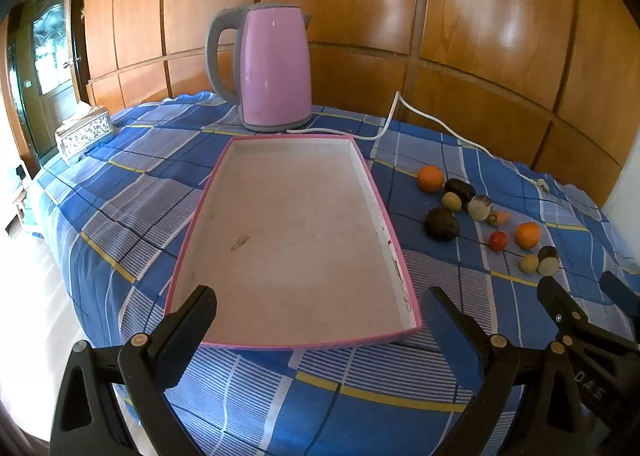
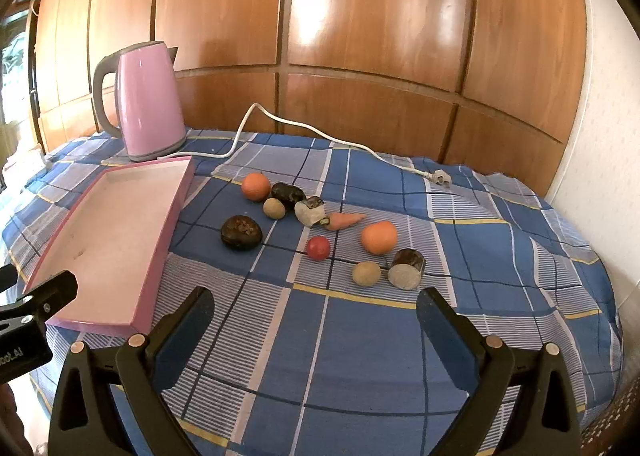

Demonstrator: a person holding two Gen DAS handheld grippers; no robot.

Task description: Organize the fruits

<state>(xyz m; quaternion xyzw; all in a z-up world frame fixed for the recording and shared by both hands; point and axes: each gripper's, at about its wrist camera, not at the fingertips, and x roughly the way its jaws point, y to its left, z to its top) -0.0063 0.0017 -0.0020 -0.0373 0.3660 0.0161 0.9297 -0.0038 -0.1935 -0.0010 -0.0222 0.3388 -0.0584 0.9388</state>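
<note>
A shallow pink-rimmed tray (image 1: 394, 232) with a white, empty floor lies on the blue checked cloth; it also shows in the right wrist view (image 2: 160, 252). Right of it lie several fruits: two oranges (image 2: 256, 186) (image 2: 379, 237), a red tomato (image 2: 318, 248), a carrot (image 2: 344, 220), a dark round fruit (image 2: 241, 232), pale round ones (image 2: 366, 274) and dark cut pieces (image 2: 406, 268). My left gripper (image 1: 320, 324) is open at the tray's near edge. My right gripper (image 2: 316, 320) is open and empty, short of the fruits.
A pink electric kettle (image 1: 276, 67) stands behind the tray, its white cord (image 2: 320, 133) and plug trailing across the cloth. A patterned tissue box (image 1: 86, 133) sits at the far left. Wooden panelling backs the table; the table edge drops off at left.
</note>
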